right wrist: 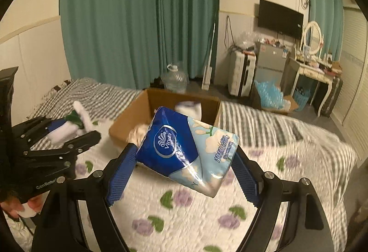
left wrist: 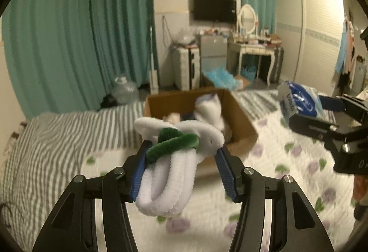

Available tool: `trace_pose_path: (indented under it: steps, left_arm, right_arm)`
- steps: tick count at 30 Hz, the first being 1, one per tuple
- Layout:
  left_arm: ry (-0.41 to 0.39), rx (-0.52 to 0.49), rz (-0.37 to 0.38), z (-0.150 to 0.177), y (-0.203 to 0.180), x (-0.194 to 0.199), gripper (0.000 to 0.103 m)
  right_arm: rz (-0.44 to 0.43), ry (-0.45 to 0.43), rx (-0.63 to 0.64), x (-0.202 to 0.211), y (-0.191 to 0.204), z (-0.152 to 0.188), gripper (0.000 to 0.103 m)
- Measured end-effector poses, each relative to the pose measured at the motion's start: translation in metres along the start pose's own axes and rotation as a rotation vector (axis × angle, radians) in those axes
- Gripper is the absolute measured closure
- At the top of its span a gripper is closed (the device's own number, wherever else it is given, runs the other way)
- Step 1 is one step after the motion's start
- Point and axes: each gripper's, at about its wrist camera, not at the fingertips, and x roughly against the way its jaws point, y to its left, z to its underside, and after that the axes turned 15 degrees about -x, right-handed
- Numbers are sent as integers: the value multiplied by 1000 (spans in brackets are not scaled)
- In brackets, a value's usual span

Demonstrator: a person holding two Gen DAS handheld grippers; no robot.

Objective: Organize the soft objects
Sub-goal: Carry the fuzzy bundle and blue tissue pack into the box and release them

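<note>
My left gripper [left wrist: 182,155] is shut on a white plush bundle [left wrist: 170,173] wrapped with a green fuzzy band [left wrist: 172,142], held above the bed in front of an open cardboard box [left wrist: 241,118]. My right gripper [right wrist: 184,160] is shut on a blue Vinda tissue pack [right wrist: 184,148], also held above the bed near the box [right wrist: 128,123]. The box holds a white soft item [left wrist: 208,109] and other soft things. Each gripper shows in the other's view: the right gripper [left wrist: 306,111] at right, the left gripper [right wrist: 69,134] at left.
The bed has a floral quilt [right wrist: 184,217] and a grey striped blanket [left wrist: 57,137]. Beyond the bed are teal curtains [left wrist: 80,29], a water jug [right wrist: 174,78], a suitcase [right wrist: 241,72], a small fridge [right wrist: 271,63], a dressing table [left wrist: 250,49] and a wardrobe [left wrist: 319,31].
</note>
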Motion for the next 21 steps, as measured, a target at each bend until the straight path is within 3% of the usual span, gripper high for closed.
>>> trace_pose_path:
  steps: [5,10,21]
  left_arm:
    - [-33,0,10,-25,12,-34,48]
    - [-9,-40,-10,-34,23,-85,49]
    - [89,8,-29,-17,45,-163,44]
  right_arm:
    - [-27,-42,-16,-24,-2,-36,21]
    - [-34,-36,-4,-68,-1,-60,21]
    - [-43,78,-51,-185,-4,-79,21]
